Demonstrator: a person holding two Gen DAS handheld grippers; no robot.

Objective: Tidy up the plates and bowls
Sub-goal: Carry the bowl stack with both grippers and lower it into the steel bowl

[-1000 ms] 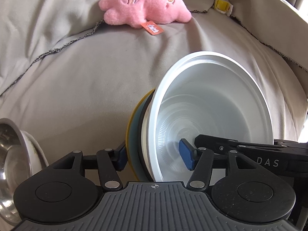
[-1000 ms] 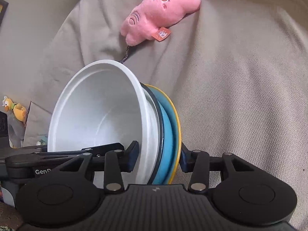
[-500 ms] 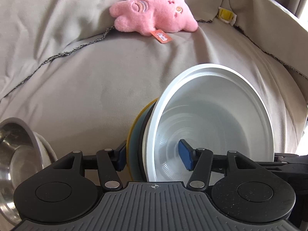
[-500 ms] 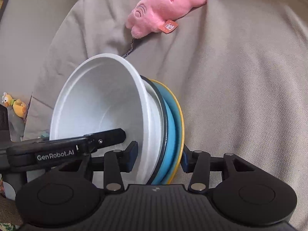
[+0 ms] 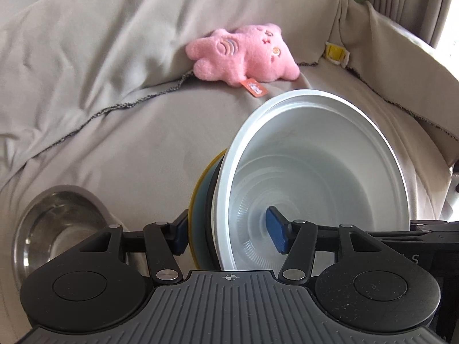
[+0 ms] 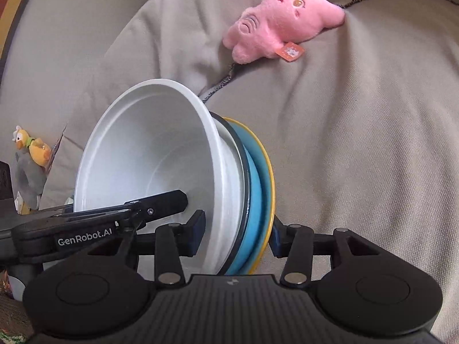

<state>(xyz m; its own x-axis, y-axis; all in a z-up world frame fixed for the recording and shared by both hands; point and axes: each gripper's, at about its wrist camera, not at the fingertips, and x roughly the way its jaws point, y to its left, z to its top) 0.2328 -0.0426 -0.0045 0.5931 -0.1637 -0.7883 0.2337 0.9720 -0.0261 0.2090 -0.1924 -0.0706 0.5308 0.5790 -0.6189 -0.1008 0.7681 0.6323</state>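
Observation:
A stack of dishes is held on edge above the grey couch cover: a deep white bowl (image 5: 315,172), a black-rimmed white plate (image 6: 229,149), a blue plate (image 6: 255,177) and a yellow plate (image 6: 271,177). My left gripper (image 5: 228,233) is shut on the stack, one blue pad inside the bowl and the other behind the yellow plate (image 5: 198,200). From the other side my right gripper (image 6: 235,236) clamps the same stack, with the white bowl (image 6: 143,149) on its left. Each gripper's black body shows at the edge of the other's view.
A steel bowl (image 5: 57,223) sits on the cover at lower left. Farther back, a pink plush toy (image 5: 243,54) lies in the fold of the cushions, with a small yellow object (image 5: 334,53) beyond it. A duck toy (image 6: 31,149) stands off the couch's left side.
Both grippers have risen together with the stack still clamped. The plush toy now sits lower in both views, and more of the steel bowl shows in the left view.

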